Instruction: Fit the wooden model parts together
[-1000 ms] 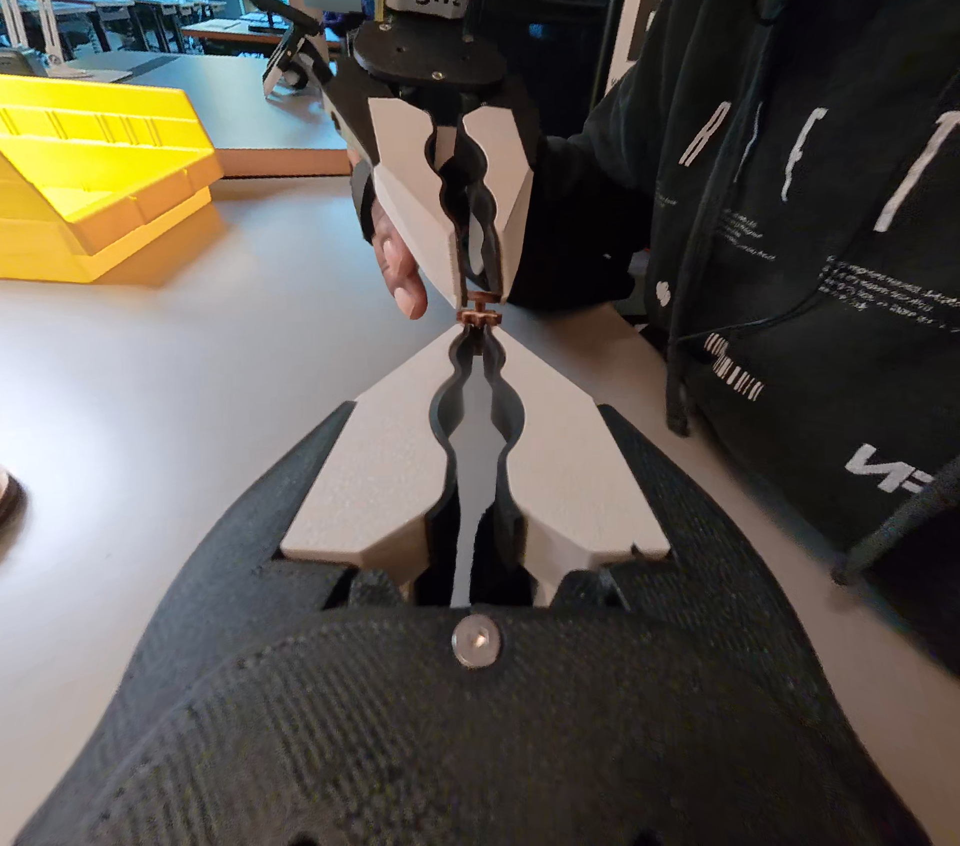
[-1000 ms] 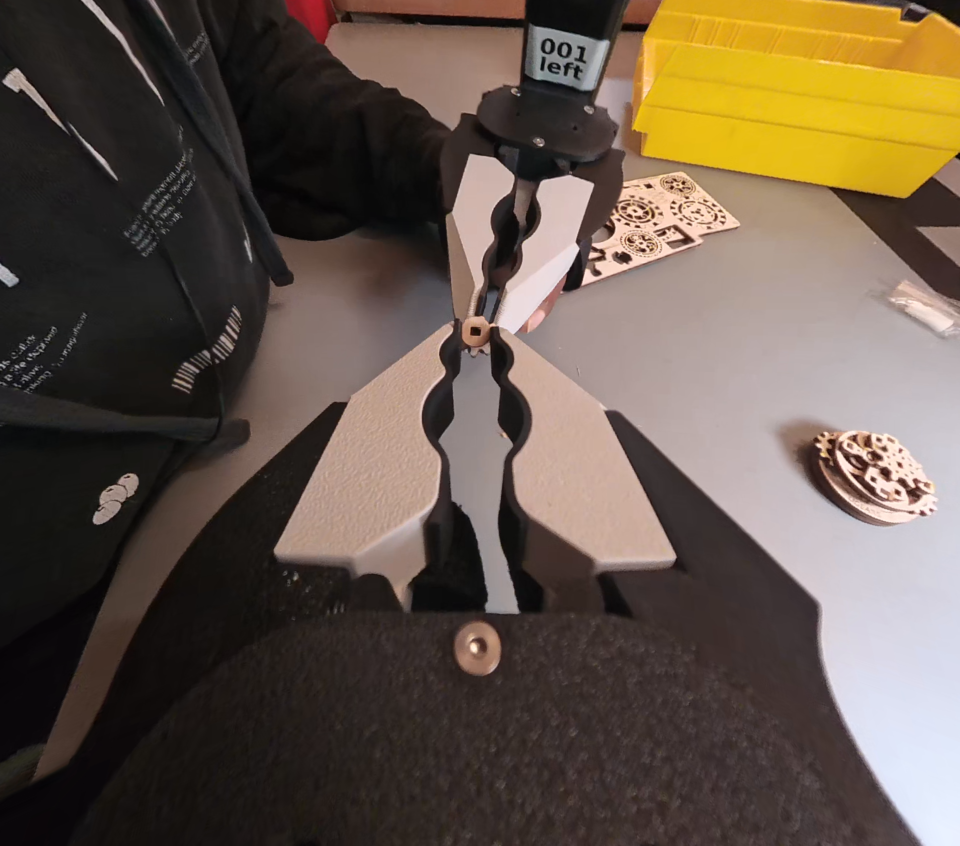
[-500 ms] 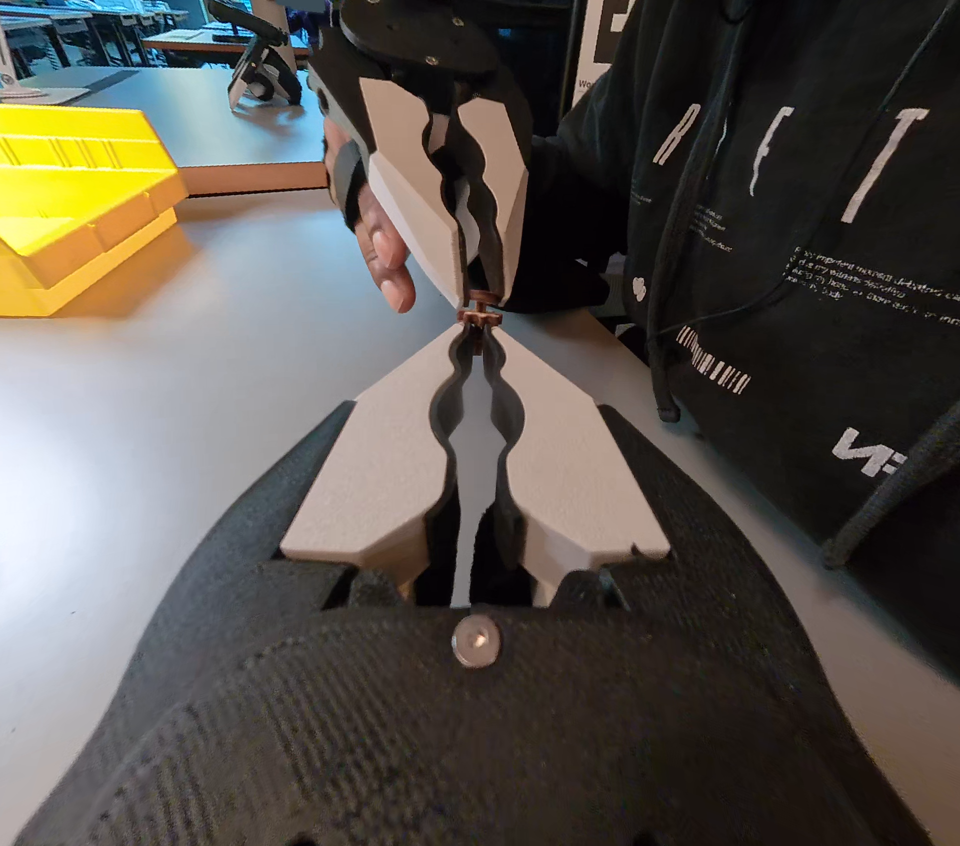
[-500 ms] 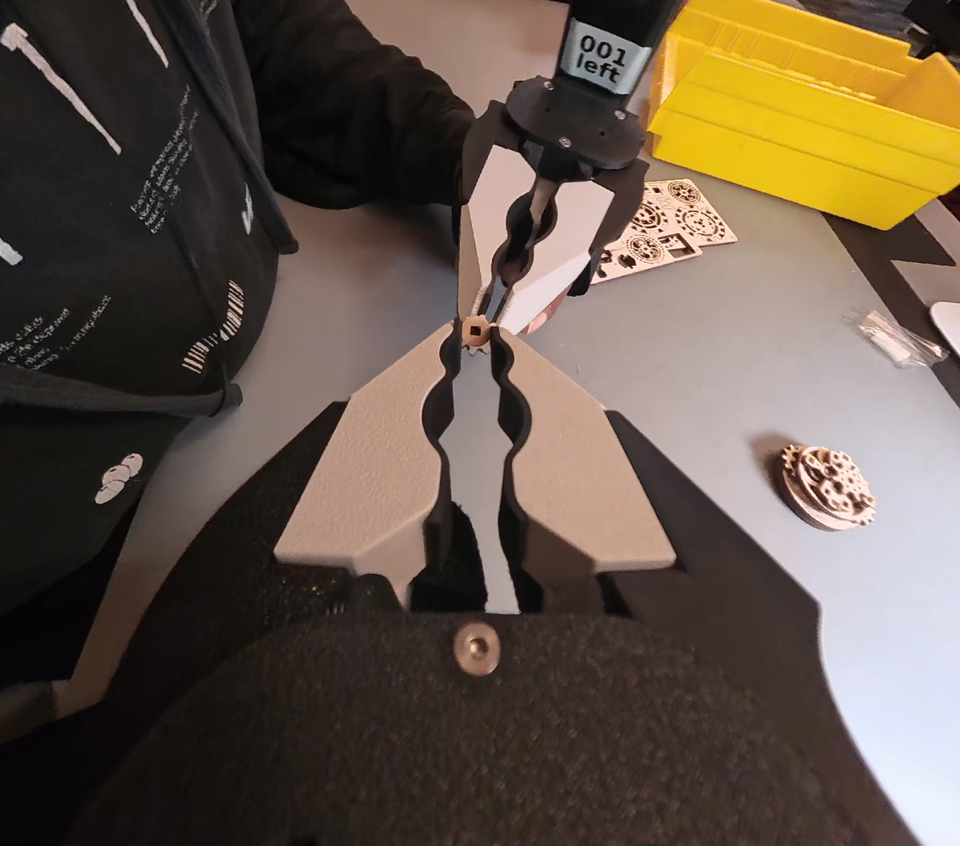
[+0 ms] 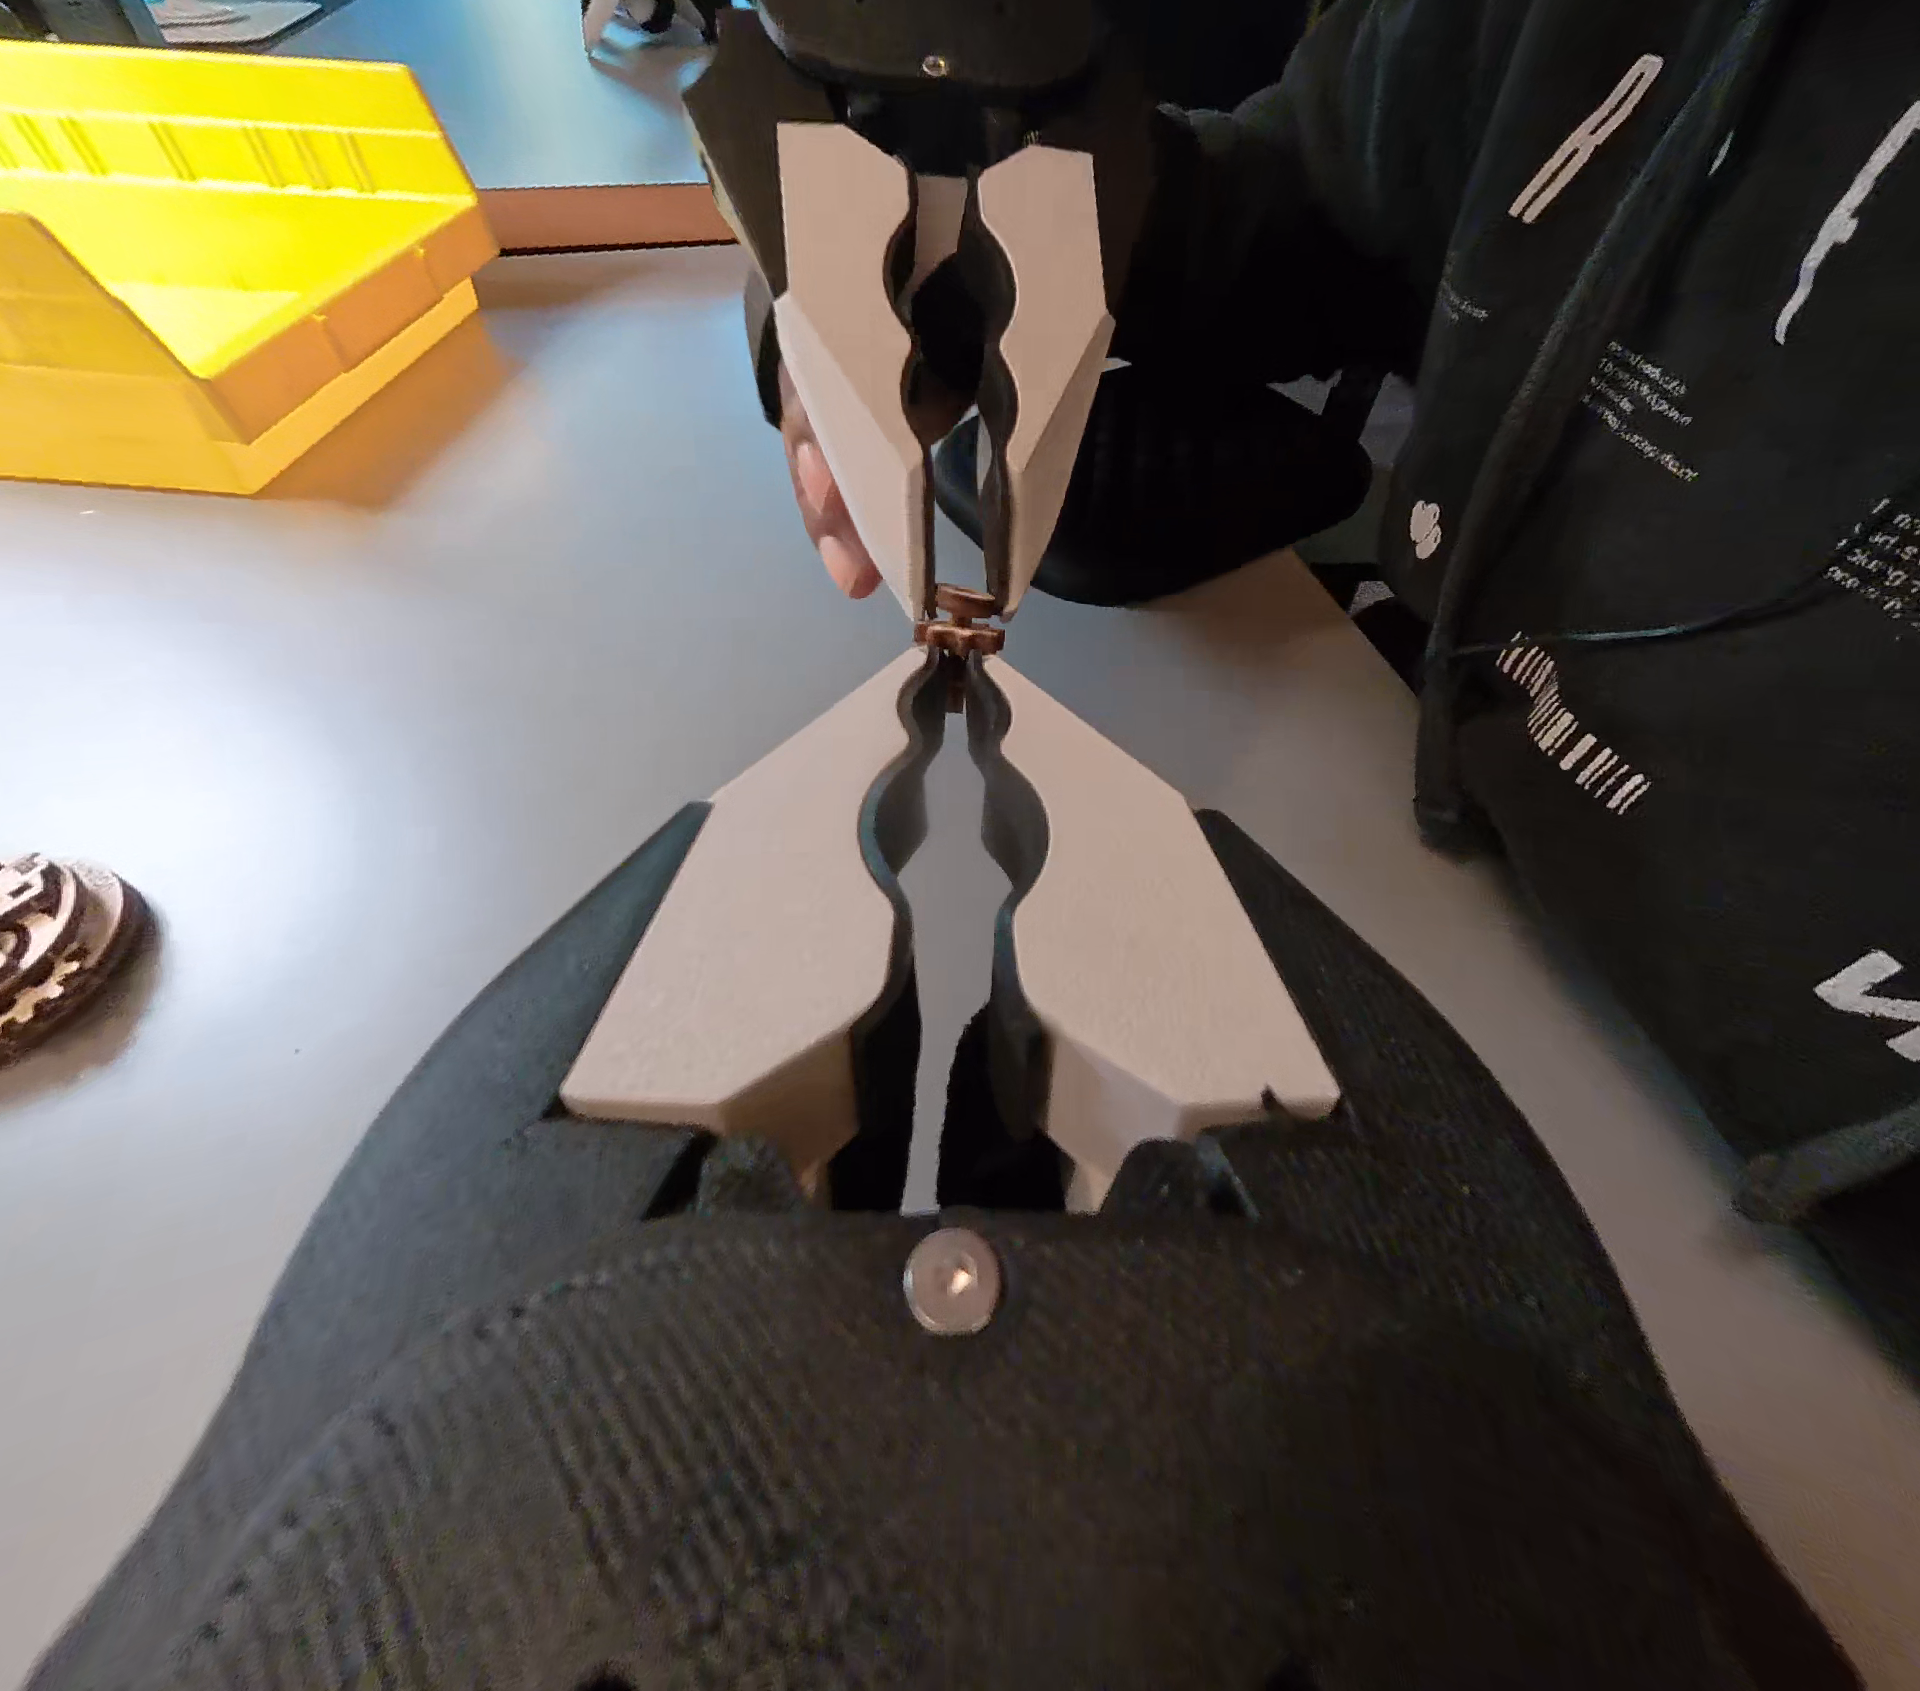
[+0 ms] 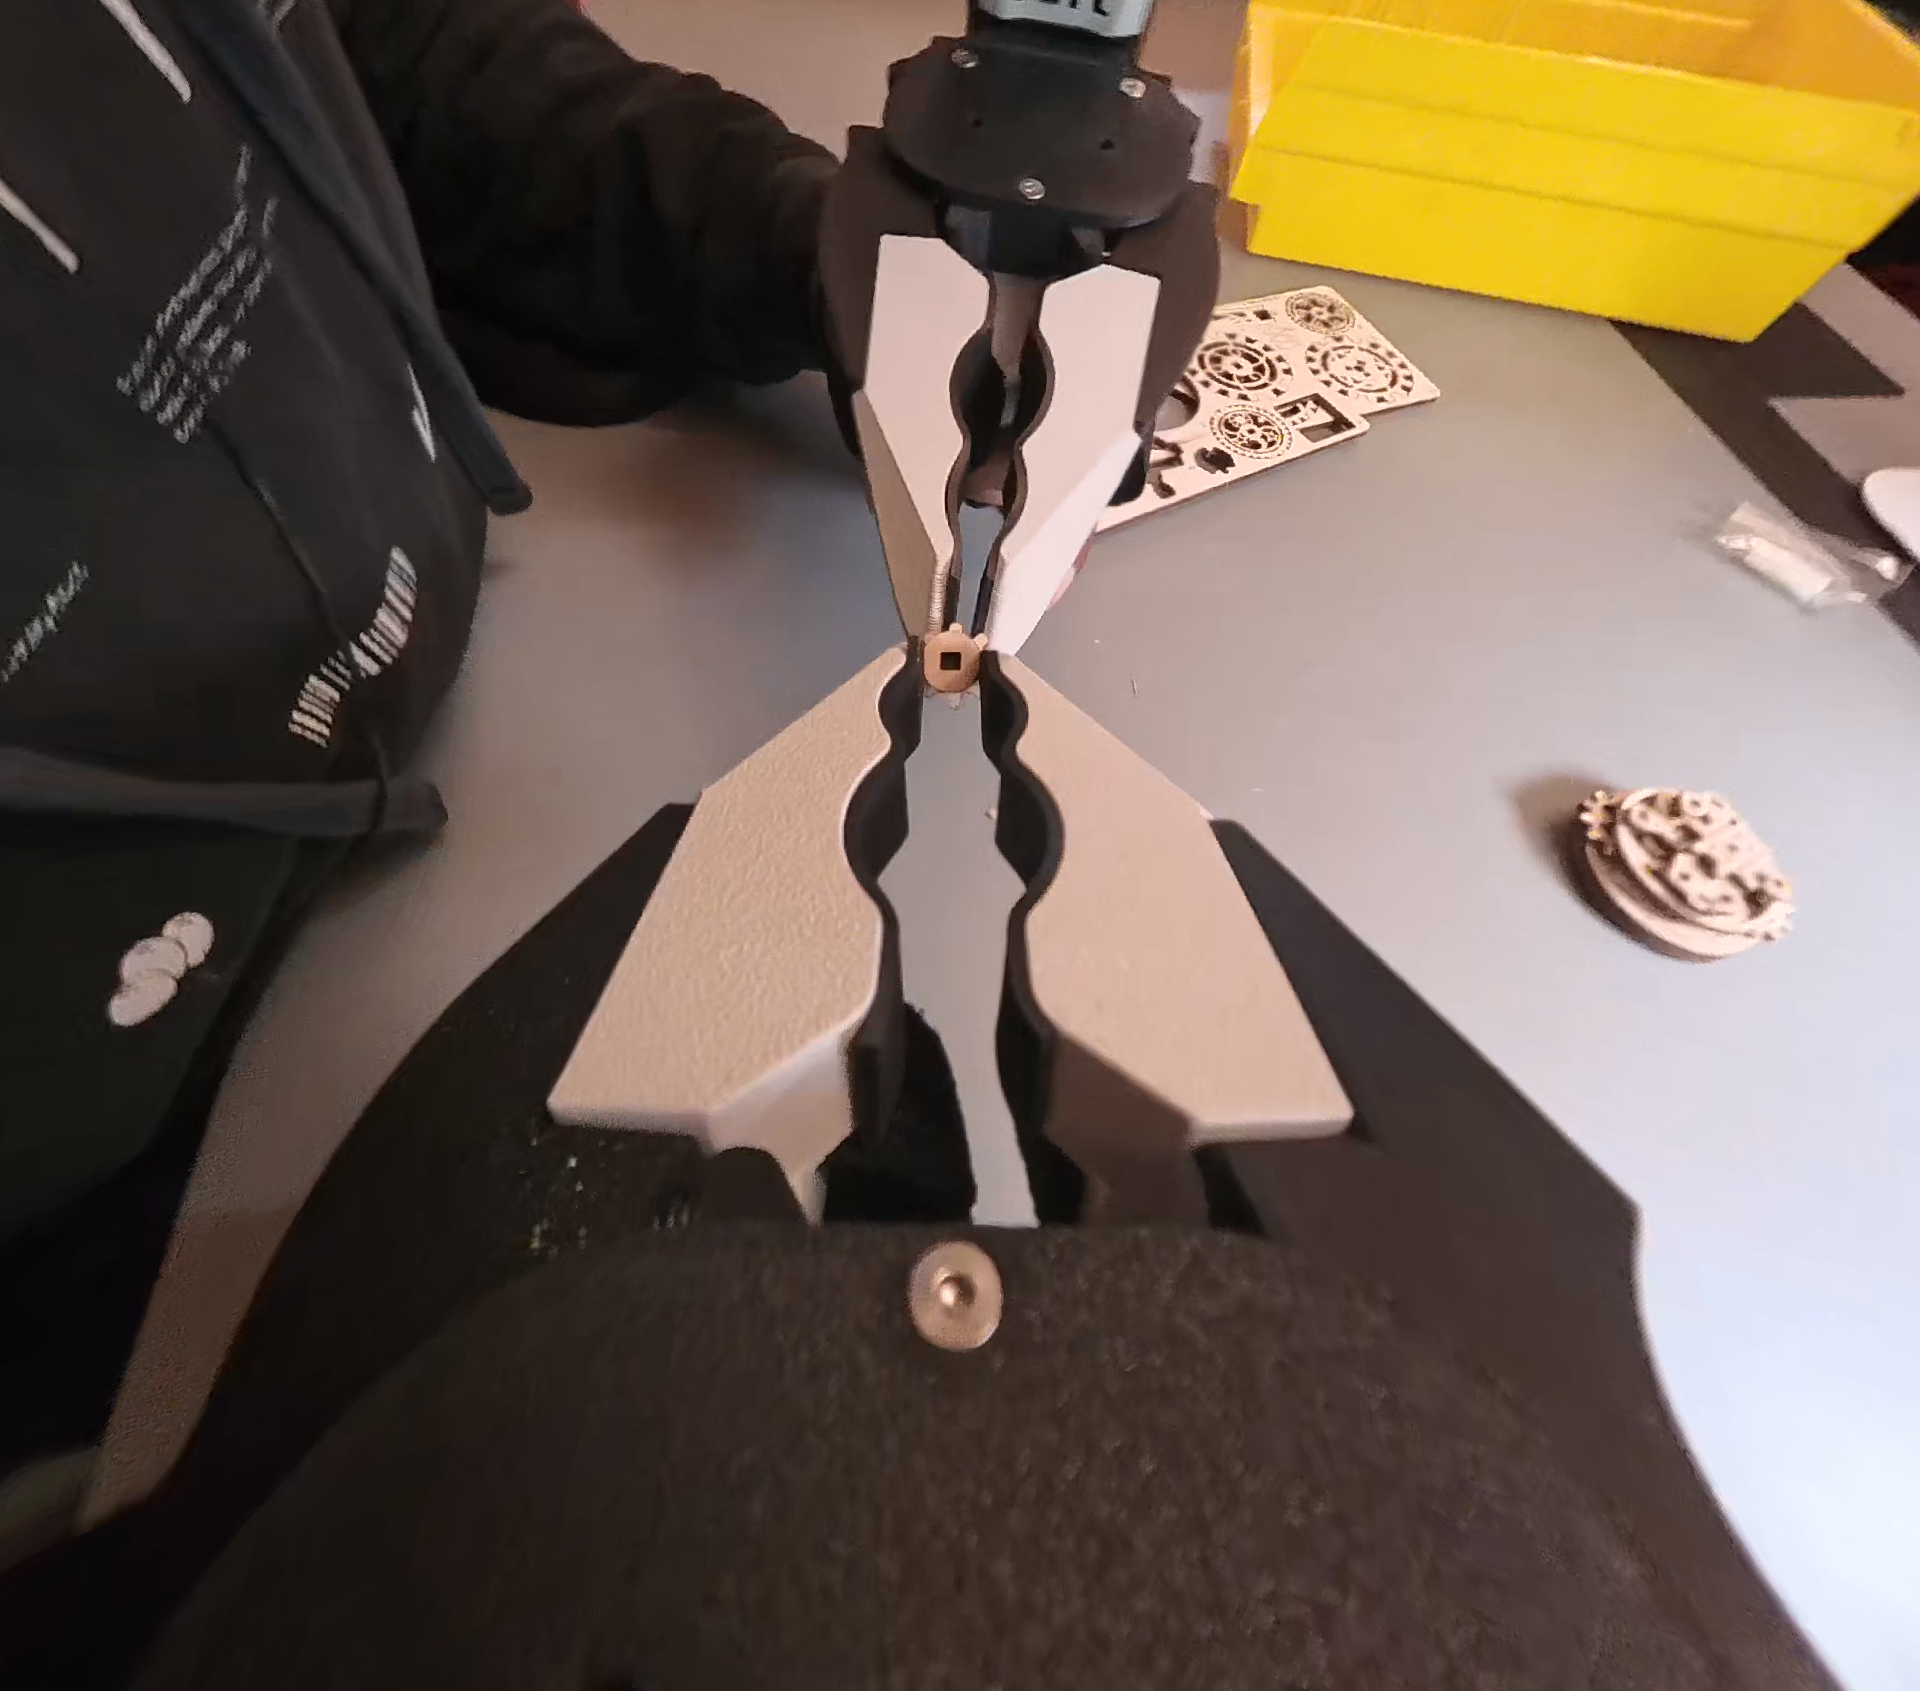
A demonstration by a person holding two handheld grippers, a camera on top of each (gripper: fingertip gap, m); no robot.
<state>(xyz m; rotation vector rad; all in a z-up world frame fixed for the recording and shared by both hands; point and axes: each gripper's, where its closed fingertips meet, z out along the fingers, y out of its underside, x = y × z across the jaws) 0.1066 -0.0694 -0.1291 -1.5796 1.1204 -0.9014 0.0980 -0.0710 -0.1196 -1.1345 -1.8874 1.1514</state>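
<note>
The two hand-held grippers met tip to tip above the grey counter (image 6: 1351, 654). The left hand-held gripper (image 5: 957, 673) was closed narrowly on a small toothed wooden gear (image 5: 958, 635), seen edge-on as a thin brown piece with teeth projecting at both sides. The right hand-held gripper (image 6: 948, 673) was closed narrowly on a small pale wooden disc (image 6: 948, 659), round with a square hole through its centre. In the left wrist view the disc (image 5: 966, 599) sat just beyond the gear, the two faces parallel and close; whether they touched could not be told. Both parts were held clear of the counter, directly in front of the person's dark sweatshirt (image 5: 1662, 498). A round assembled wooden gear model (image 6: 1683, 872) lay on the counter well apart. A flat laser-cut sheet (image 6: 1299, 384) with gear outlines lay beyond the left hand-held gripper, near a yellow bin (image 6: 1558, 114).
</note>
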